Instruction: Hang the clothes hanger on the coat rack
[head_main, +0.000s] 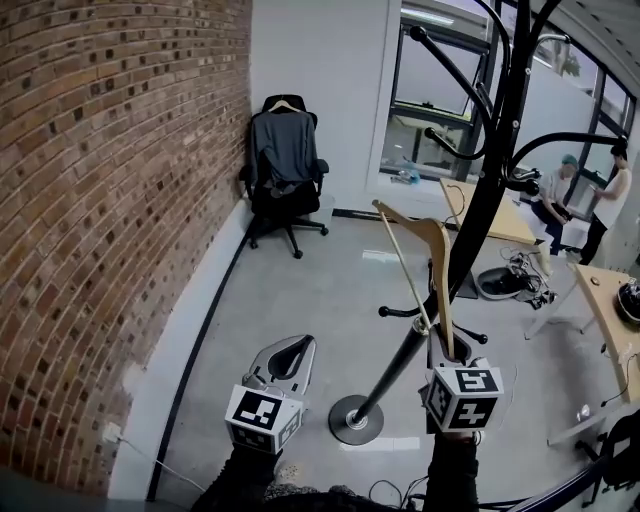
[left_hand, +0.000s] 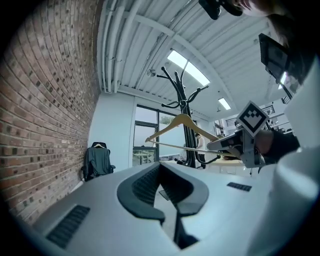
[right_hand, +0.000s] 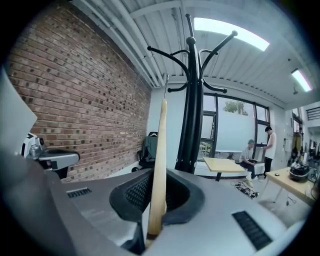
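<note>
Right hand-held gripper (right_hand: 155, 220) is clamped on one arm end of the wooden hanger (head_main: 442, 280), held upright in the air just beside the rack (head_main: 490, 190), not hung yet. Left hand-held gripper (head_main: 300, 345) is closed and empty. The hanger is probably light, stiff and smooth; gripping nearer the hook would likely wobble less. No readable writing.

Brick wall (right_hand: 85, 100) left of the jaws; straight ahead, a draped office chair (right_hand: 150, 150) beside tall windows (right_hand: 227, 130); wooden desk (right_hand: 225, 164) right; ceiling light (right_hand: 230, 27) overhead
</note>
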